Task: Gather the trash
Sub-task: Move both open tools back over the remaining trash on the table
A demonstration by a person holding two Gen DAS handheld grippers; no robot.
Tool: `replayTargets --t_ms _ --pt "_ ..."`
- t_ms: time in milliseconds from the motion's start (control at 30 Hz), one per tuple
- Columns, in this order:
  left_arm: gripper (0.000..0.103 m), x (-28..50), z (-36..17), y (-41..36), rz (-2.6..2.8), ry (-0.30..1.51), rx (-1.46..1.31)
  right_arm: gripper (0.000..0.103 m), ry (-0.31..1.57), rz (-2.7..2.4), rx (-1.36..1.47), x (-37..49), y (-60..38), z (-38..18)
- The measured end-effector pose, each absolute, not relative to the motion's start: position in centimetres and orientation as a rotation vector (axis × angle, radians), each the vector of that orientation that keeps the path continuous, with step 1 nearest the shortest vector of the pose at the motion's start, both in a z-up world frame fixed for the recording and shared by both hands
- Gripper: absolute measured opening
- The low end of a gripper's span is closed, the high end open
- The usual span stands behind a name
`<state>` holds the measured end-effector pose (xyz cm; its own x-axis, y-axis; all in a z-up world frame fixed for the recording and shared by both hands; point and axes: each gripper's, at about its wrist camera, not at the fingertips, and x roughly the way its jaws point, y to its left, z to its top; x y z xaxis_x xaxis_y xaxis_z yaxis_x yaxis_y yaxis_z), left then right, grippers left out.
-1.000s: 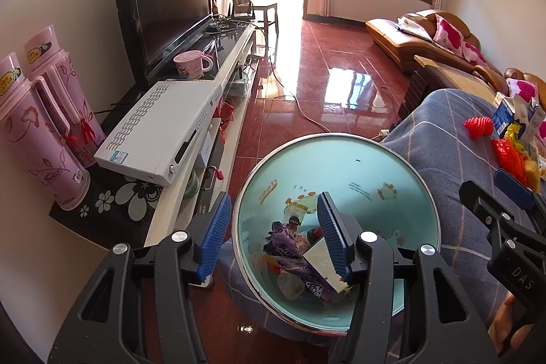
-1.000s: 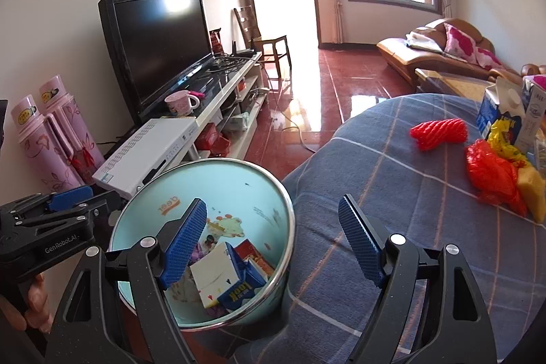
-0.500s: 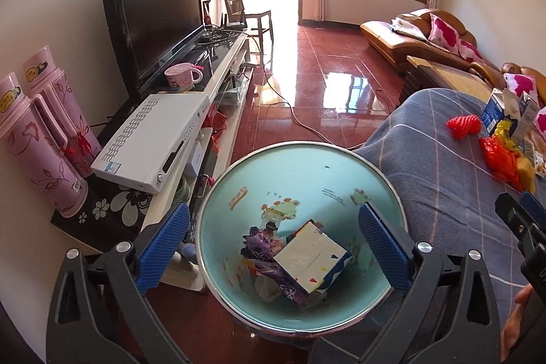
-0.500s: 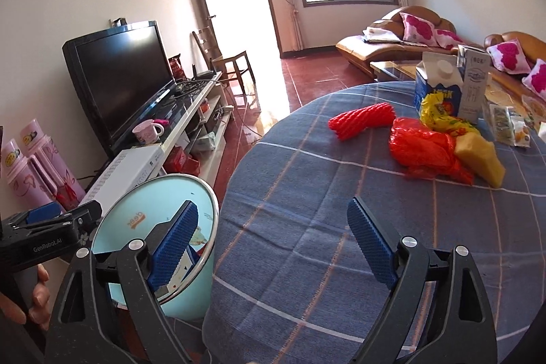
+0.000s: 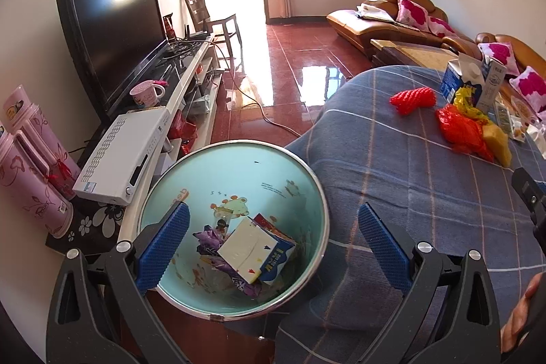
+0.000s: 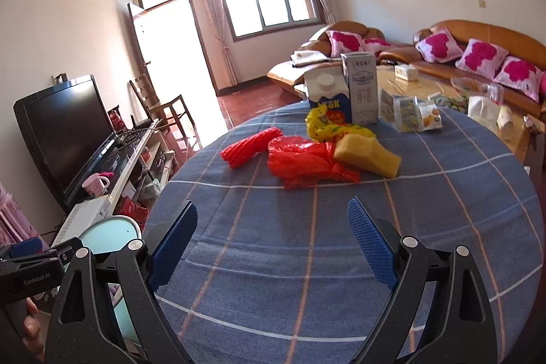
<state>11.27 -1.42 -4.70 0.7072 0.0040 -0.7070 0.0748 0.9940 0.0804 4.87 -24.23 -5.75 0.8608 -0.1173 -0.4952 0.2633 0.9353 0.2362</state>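
A light-blue trash bin point(image 5: 191, 179) stands on the floor beside the round table point(image 6: 341, 227) with a blue checked cloth. A white and blue carton point(image 5: 254, 249) and wrappers lie in the bin. My left gripper point(image 5: 273, 241) is open and empty above the bin. My right gripper point(image 6: 273, 237) is open and empty over the near table. On the table lie a red foam net point(image 6: 250, 147), a red plastic bag point(image 6: 305, 159), a yellow sponge point(image 6: 367, 156), a yellow wrapper point(image 6: 329, 127), two milk cartons point(image 6: 344, 91) and snack packets point(image 6: 409, 113).
A TV stand point(image 5: 191, 81) with a black TV point(image 5: 116, 36), a white player point(image 5: 123, 152) and a pink mug point(image 5: 146, 92) runs along the left wall. Pink thermoses point(image 5: 30, 166) stand at the left. A sofa point(image 6: 477, 57) and coffee table point(image 6: 426, 84) are behind the table.
My left gripper opened and dropped the white and blue carton into the bin, then pulled back. My right gripper swung right, from over the bin to over the table.
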Motion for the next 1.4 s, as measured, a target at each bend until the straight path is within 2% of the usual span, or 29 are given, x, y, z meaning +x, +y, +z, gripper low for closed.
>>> replayTargets --t_ms 800,1067,1400 --pt "0.097 9.2 -7.5 -7.7 -0.186 0.849 0.128 0.088 0.517 -0.284 0.329 0.9 -27.4 -6.9" --pt "0.097 9.9 -9.6 -8.2 -0.21 0.887 0.119 0.088 0.543 -0.319 0.314 1.2 -28.2 -7.7" --pt "0.097 12.0 -10.3 -9.4 -0.265 0.908 0.123 0.086 0.671 -0.338 0.305 5.1 -32.5 -8.7"
